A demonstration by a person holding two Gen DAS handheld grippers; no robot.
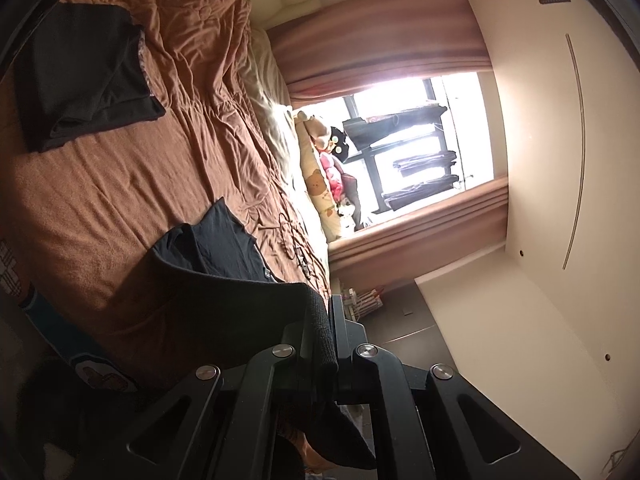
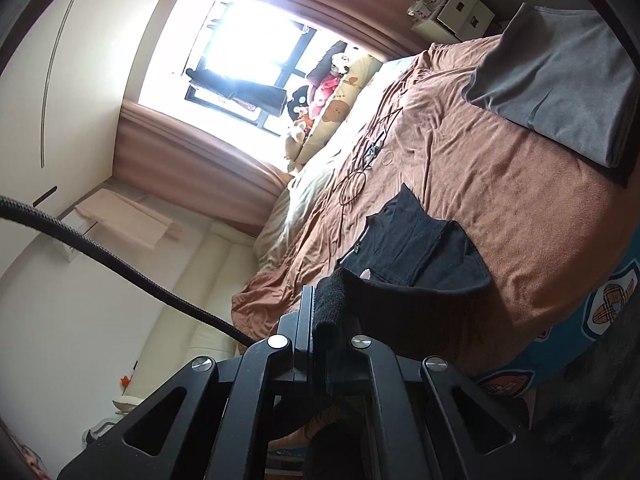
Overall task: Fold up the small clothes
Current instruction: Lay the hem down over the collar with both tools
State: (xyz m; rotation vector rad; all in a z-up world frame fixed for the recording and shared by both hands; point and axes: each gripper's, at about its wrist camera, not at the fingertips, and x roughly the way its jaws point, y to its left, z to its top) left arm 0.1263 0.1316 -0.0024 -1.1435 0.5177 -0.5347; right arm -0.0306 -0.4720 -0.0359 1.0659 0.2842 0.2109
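- The left hand-held gripper (image 1: 330,320) has its jaws pressed together on a thick hem of the black garment (image 1: 224,280), which runs between the fingers and hangs down behind them.
- From that pinch the cloth stretches away to this gripper's left and forward, its far part lying on the brown bedspread (image 1: 132,184).
- Further ahead and to the left of the left hand-held gripper a dark folded pile (image 1: 84,76) rests on the bedspread, well apart from the held garment.
- The right hand-held gripper (image 2: 320,312) is likewise clamped on a rolled edge of the black garment (image 2: 416,252), with the fabric bunched between its fingers.
- From this pinch the cloth spreads to the gripper's right and forward, partly lifted near the jaws and lying flat on the brown bedspread (image 2: 520,200) beyond.
- A grey folded garment (image 2: 560,80) lies on the bed far ahead and to the right of the right hand-held gripper.
- Thin black cords (image 2: 368,160) lie on the bedspread just beyond the black garment, ahead of the right hand-held gripper.
- A thick black cable (image 2: 120,256) crosses the right wrist view to the left of that gripper.
- A window (image 2: 240,40) with curtains, plush toys (image 2: 320,92) on its ledge, stands beyond the bed in front of both grippers.
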